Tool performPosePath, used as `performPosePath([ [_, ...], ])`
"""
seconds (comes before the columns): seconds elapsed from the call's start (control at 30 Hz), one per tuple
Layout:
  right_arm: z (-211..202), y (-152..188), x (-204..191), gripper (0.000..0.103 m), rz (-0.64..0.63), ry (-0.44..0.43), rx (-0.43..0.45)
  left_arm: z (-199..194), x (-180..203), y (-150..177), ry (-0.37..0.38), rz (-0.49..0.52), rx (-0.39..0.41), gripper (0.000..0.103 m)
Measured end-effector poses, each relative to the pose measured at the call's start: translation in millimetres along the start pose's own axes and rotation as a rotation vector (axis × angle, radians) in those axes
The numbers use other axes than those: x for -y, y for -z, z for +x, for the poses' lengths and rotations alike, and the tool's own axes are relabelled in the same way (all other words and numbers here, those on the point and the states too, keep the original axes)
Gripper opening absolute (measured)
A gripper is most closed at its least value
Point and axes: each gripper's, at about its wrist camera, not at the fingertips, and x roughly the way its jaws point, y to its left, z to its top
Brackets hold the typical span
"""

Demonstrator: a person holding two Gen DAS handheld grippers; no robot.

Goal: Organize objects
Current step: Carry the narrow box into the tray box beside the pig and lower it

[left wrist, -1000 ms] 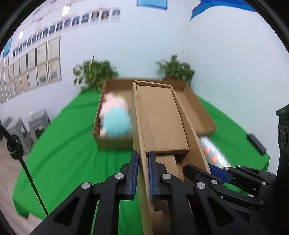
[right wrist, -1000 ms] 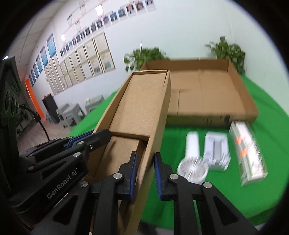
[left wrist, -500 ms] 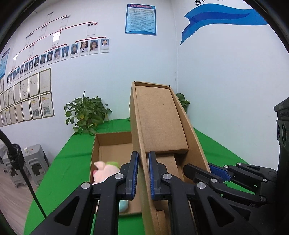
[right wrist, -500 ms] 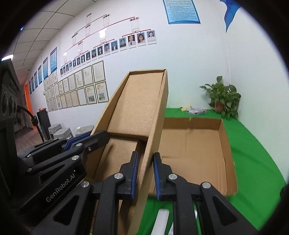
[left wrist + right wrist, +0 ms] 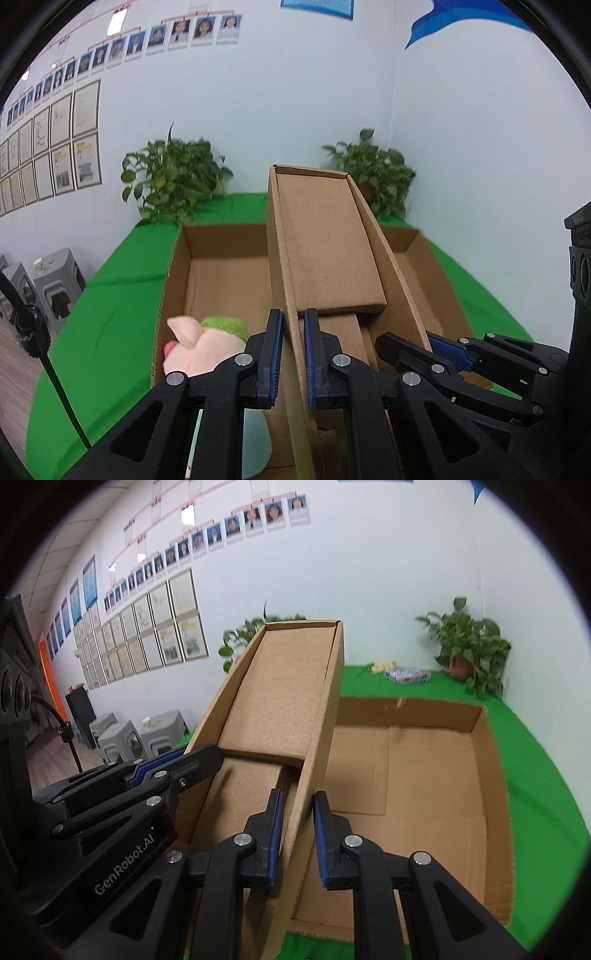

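I see the long brown box (image 5: 325, 251) up in the air over the big open box (image 5: 436, 775). My left jaws (image 5: 293, 354) pinch its left wall. My right jaws (image 5: 297, 840) pinch its right wall. A pink pig toy (image 5: 203, 347) lies in the big box on the green table (image 5: 107, 317).

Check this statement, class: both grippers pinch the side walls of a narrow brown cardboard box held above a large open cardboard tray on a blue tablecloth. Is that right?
One detail is wrong: the tablecloth is green, not blue, as the right wrist view shows. The rest stands: the left gripper and right gripper each pinch a side wall of the narrow brown cardboard box above the large open cardboard tray.
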Motion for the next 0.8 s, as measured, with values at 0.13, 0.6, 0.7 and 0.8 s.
performPosePath([
  [0.13, 39.9, 15.4, 11.0, 0.015, 0.023, -0.024, -0.062, 48.3, -2.1, 18.8, -0.033, 0.011, -0.076, 0.007],
  [0.6, 93.1, 57.2, 31.9, 0.012, 0.112, -0.022, -0.187, 140.7, -23.0, 81.7, -0.034, 0.038, -0.254, 0.008],
  [0.7, 94.6, 63.2, 29.9, 0.01, 0.134, -0.013, -0.208, 134.4, -25.4, 84.9, -0.033, 0.045, -0.259, 0.01],
  [0.8, 95.0, 64.3, 24.2, 0.01, 0.137, -0.007, -0.217, 122.9, -34.9, 83.9, -0.012, 0.019, -0.264, 0.01],
])
